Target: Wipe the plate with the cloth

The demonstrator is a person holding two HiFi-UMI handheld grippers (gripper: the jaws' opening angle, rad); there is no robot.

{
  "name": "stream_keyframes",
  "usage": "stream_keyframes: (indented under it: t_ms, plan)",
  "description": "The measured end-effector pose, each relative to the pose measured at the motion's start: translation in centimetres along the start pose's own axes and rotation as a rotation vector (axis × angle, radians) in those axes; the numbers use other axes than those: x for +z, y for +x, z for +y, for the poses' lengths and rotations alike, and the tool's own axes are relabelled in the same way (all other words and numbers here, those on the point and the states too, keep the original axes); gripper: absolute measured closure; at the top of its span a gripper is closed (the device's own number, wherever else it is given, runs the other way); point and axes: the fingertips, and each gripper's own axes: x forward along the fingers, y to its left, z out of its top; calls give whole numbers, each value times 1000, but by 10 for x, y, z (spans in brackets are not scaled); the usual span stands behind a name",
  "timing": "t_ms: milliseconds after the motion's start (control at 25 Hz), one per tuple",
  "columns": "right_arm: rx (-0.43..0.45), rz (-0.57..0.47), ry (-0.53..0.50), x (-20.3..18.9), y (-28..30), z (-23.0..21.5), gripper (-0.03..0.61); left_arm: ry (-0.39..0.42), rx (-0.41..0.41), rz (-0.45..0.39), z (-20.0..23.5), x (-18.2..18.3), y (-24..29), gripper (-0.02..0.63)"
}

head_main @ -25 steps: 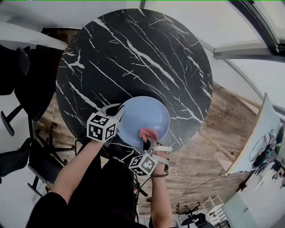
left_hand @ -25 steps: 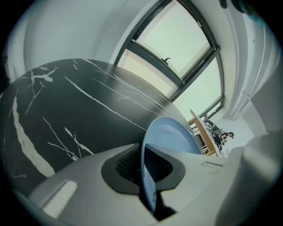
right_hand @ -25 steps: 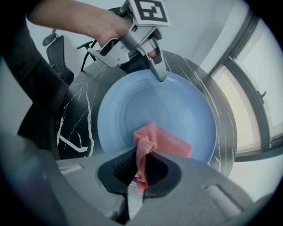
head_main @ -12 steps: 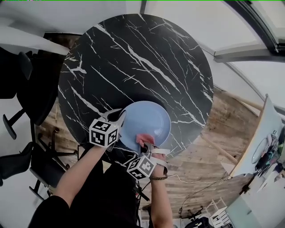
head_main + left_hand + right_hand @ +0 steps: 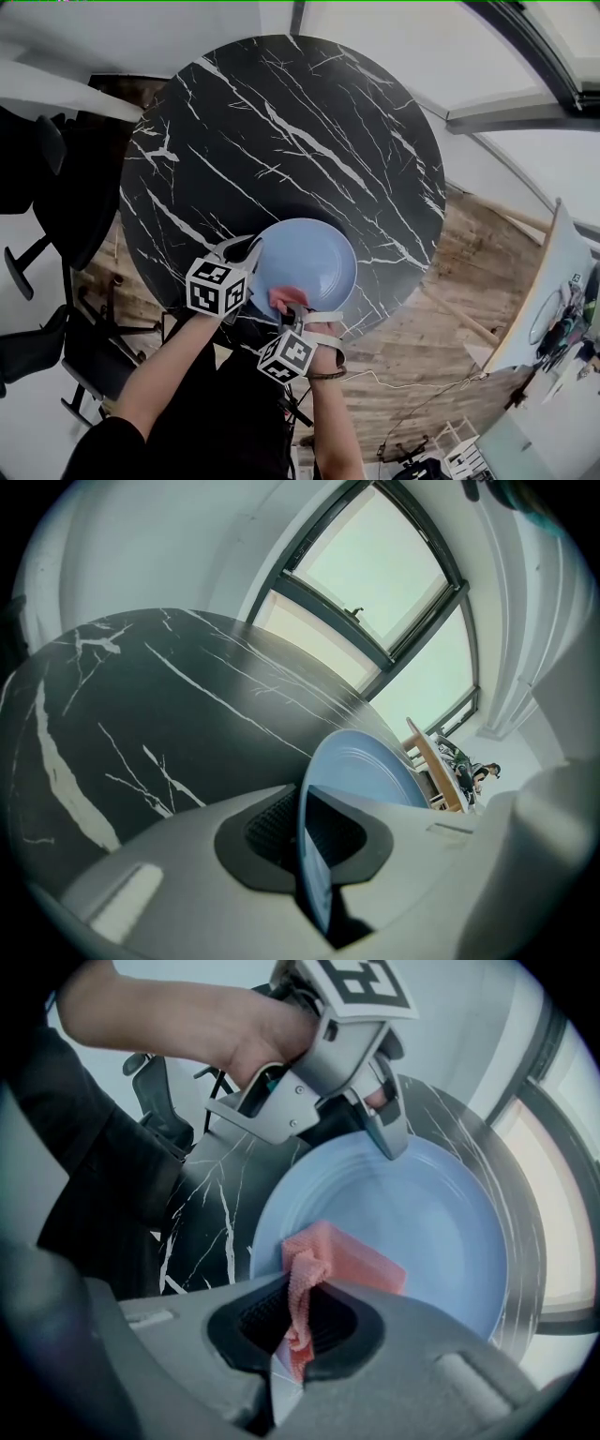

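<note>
Left tongs (image 5: 305,834) were closed narrow on the rim of the blue plate (image 5: 314,255), gripping its left side with the rim edge pinched between the pads. Right tongs (image 5: 295,1327) pointed down over the plate's near edge and were clamped on a folded pink cloth (image 5: 345,1258), whose bunched end ran up between the jaws while its flat part lay on the plate's surface just inside the near rim. The black marble counter (image 5: 281,141) sat under the plate, with the plate close to the counter's edge on the person's side.
</note>
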Motion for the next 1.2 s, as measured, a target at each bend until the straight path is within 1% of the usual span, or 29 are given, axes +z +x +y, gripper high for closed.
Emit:
stream_keyframes:
  t_ms: [120,240,440,560,720,880,1040,1200]
  plan:
    - [-5,-23,-8,10,-2,3,561,-2,-2,-3,-1,-1,1,586]
    - [-18,-47,14,19,-9,1,561,-9,-9,-5,-4,-2,1,591]
    - [7,-23,41,12,-2,0,563,3,-18,5,-8,-5,2,592]
    - [14,-12,59,10,0,-3,563,23,-26,12,-10,-6,3,595]
    - [-18,1,54,10,4,-10,561,71,-41,24,-12,-6,5,597]
    - [-29,-30,97,12,3,-17,561,122,-48,36,-13,-5,6,600]
    - [-75,-58,147,6,-1,-34,561,122,-53,38,-12,-3,6,601]
    - [-107,-75,188,2,-4,-55,561,142,-54,46,-13,-2,8,601]
